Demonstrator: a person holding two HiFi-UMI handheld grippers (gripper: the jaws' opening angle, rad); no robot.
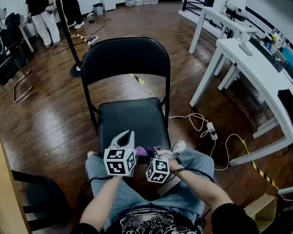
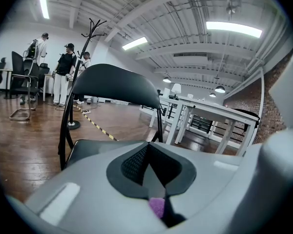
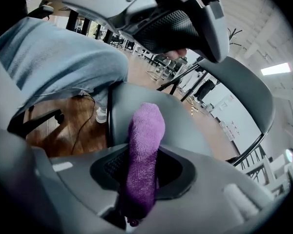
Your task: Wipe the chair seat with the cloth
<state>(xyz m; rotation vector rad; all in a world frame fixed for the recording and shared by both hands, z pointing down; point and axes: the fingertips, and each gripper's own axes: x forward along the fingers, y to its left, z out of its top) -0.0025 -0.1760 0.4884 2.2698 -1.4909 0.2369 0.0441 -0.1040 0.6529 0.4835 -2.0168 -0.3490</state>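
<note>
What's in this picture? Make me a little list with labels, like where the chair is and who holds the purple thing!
place: room with a wooden floor and white tables
chair: black folding chair, facing the seated person's knees
seat: black, nothing lying on it
cloth: purple, sticking out over the seat's near edge
right tool: shut on the cloth
left tool: tips together, pinching nothing, beside the cloth
cloth touching seat: cannot tell
</note>
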